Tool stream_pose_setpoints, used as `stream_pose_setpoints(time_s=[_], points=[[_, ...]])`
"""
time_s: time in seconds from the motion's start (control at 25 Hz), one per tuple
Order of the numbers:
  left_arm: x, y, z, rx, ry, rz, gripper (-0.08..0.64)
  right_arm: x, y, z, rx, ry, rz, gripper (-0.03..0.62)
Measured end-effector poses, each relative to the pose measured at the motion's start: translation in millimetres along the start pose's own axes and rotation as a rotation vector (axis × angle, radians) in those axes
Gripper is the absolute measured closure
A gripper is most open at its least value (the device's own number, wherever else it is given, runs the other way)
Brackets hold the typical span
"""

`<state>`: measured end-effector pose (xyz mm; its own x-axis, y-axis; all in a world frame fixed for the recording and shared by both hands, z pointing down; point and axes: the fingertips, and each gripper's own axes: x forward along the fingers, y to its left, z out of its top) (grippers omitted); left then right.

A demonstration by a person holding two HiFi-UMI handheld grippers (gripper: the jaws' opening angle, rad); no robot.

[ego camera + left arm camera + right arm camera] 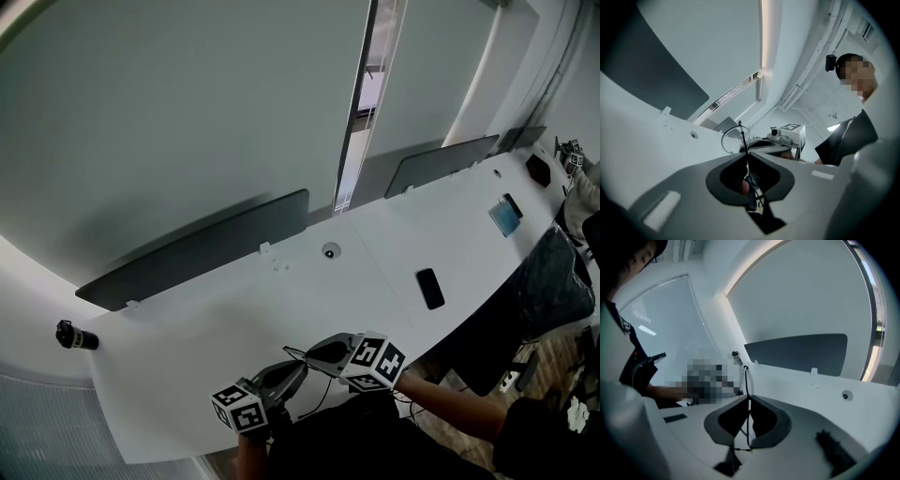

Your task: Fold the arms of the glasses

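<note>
Two-handed hold, L gripper [747, 161] clamped on glasses [735, 139] frame, R gripper [749, 404] clamped on its thin wire, above desk [356, 281]

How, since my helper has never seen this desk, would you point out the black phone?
On the long white desk, look right of the small round fitting, toward the near edge. The phone lies flat there, alone; its face is all black, unlike the blue-lit screen farther along.

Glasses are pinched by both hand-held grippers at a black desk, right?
No, the desk is white, not black; the head view shows it. The glasses are pinched by both the left hand-held gripper and the right hand-held gripper.
</note>
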<state>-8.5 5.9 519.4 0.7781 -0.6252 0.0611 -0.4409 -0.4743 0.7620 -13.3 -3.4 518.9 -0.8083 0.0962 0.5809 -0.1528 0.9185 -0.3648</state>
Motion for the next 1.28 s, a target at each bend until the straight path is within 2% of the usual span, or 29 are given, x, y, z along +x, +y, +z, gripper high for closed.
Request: stream_pose_setpoints(time_s=[0.12, 0.24, 0.36, 0.48, 0.56, 0.72, 0.8, 0.88, 1.04, 1.16, 1.28], points=[[-2, 0, -1, 0.015, 0.0, -0.008, 0.537, 0, 2, 0, 0.006, 0.002, 0.018, 0.571], [-6, -2, -4, 0.074, 0.043, 0.018, 0.535, -1, 4, -1, -0.004, 0.008, 0.02, 0.571], [-13, 1, -7, 0.133, 0.11, 0.086, 0.526, -3, -2, -3, -0.054, 0.021, -0.027, 0.571], [-23, 8, -6, 0.146, 0.133, 0.148, 0.534, -6, -15, -7, -0.097, 0.04, -0.09, 0.571], [-34, 14, 0, 0.11, 0.091, 0.168, 0.552, -7, -23, -12, -0.104, 0.061, -0.108, 0.571], [-63, 35, 22, -0.013, -0.076, 0.216, 0.554, -14, -27, -28, -0.098, 0.098, -0.091, 0.571], [-77, 44, 31, -0.029, -0.132, 0.25, 0.552, -16, -27, -37, -0.079, 0.116, -0.093, 0.571], [-83, 46, 32, -0.007, -0.146, 0.267, 0.552, -15, -31, -46, -0.028, 0.126, -0.1, 0.571], [-63, 49, 2, 0.096, -0.068, 0.226, 0.552, -13, -35, -46, 0.104, 0.1, -0.064, 0.571], [-30, 39, -27, 0.142, -0.024, 0.114, 0.552, -16, -33, -32, 0.084, 0.097, -0.053, 0.571], [-2, 18, -40, 0.18, -0.006, -0.009, 0.551, -19, -25, -19, 0.045, 0.093, -0.04, 0.571]])
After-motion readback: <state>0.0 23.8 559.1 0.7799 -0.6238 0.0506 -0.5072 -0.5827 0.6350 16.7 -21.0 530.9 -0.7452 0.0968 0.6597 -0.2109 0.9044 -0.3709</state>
